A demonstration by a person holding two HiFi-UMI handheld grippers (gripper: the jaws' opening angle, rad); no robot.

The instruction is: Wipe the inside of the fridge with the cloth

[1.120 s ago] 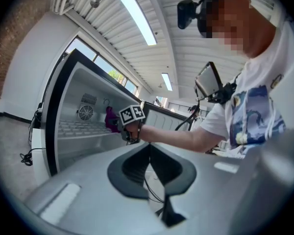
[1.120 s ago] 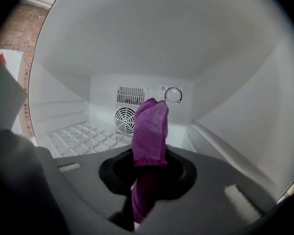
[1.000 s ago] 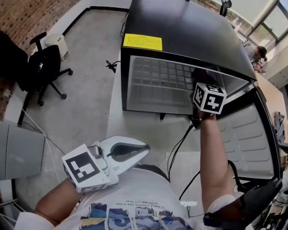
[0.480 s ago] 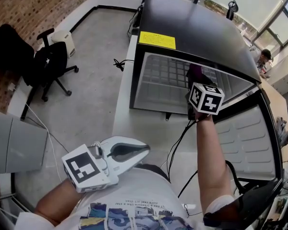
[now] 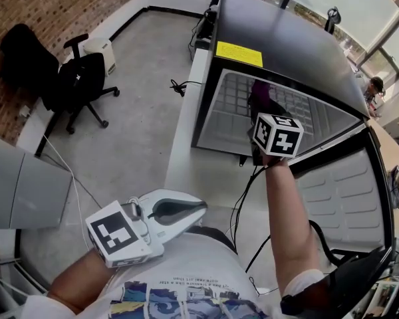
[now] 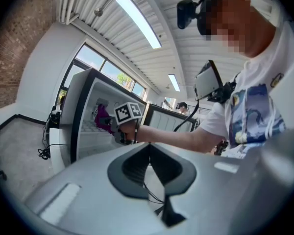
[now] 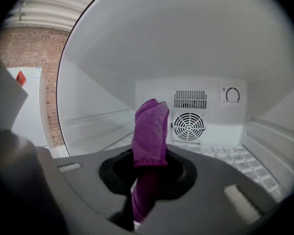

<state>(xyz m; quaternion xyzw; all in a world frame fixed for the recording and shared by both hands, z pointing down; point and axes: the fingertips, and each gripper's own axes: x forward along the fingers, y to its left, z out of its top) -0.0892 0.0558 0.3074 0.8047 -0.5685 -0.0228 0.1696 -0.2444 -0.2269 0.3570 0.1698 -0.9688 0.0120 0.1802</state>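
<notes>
Purple cloth [image 7: 151, 126] sticks up, clamped between the right tool's [image 7: 147, 173] jaws.

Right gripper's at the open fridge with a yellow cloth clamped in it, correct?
Not quite: the cloth is purple, not yellow. The right gripper is at the open fridge with it clamped, as the right gripper view shows.

My right gripper [image 5: 262, 118] is inside the open black fridge [image 5: 286, 38], purple cloth [image 5: 258, 97] at its tip, above the gridded shelf [image 5: 229, 102]. Door [image 5: 339, 191] hangs open, right. Left gripper [image 5: 198, 208] low by my shirt. Office chair [image 5: 80, 78] far left.
</notes>
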